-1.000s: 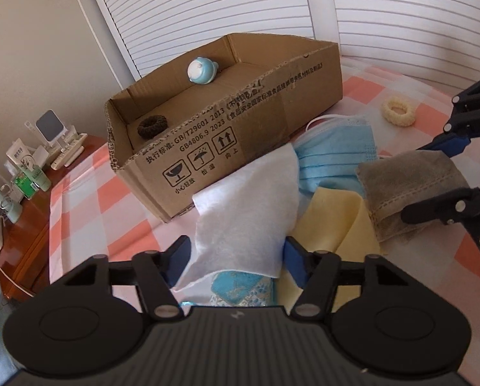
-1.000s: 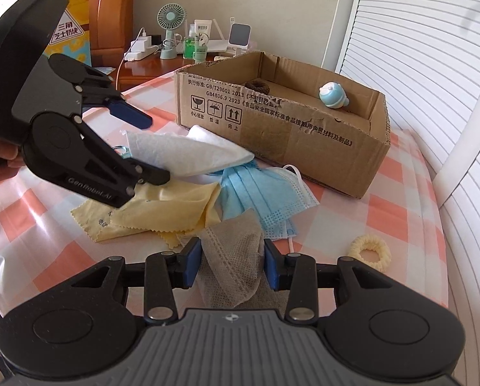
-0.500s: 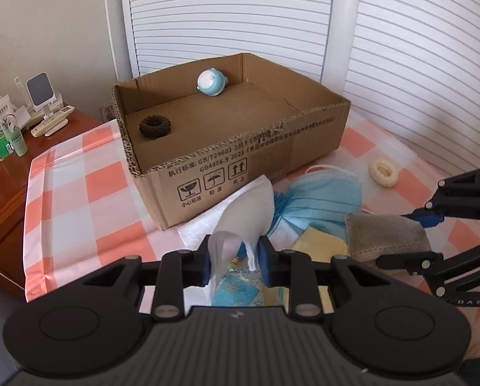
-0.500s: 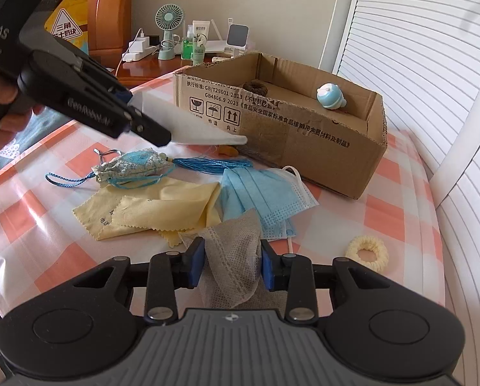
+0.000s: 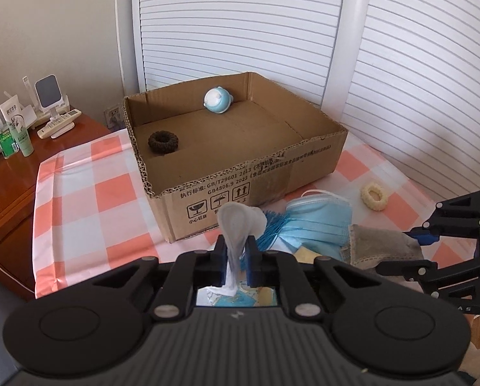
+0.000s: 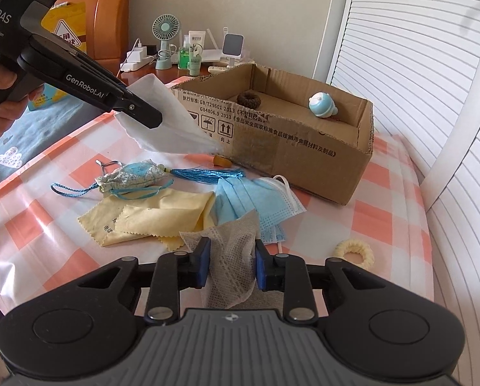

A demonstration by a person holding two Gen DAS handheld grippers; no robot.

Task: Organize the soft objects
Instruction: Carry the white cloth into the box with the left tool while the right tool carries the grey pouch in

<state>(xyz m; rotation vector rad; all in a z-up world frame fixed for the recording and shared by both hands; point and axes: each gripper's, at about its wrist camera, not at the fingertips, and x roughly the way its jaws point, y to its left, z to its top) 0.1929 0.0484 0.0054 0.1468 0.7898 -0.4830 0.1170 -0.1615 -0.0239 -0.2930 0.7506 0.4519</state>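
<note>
Lifted since a second ago, the left gripper (image 5: 235, 259) now holds one white fabric sheet (image 6: 169, 122) clear of the checked tablecloth (image 5: 88, 189), fingers narrow and clamped on it, in front of the one open brown cardboard box (image 5: 256, 173). Before, that sheet lay on the pile with the fingers wide around it. Right gripper (image 6: 231, 265) is unchanged: fingers part-closed on either side of one grey mesh cloth (image 6: 233, 257) which rests on the table; a firm pinch cannot be confirmed. Inside the box: one dark brown knitted ring (image 5: 163, 141) and one round blue-white toy (image 5: 217, 100). On the table: blue face masks (image 6: 256, 199), overlapped so the count is unclear, two yellow cloths (image 6: 153, 218), one blue patterned pouch with tassel (image 6: 133, 173), one cream fuzzy ring (image 6: 354, 252).
</note>
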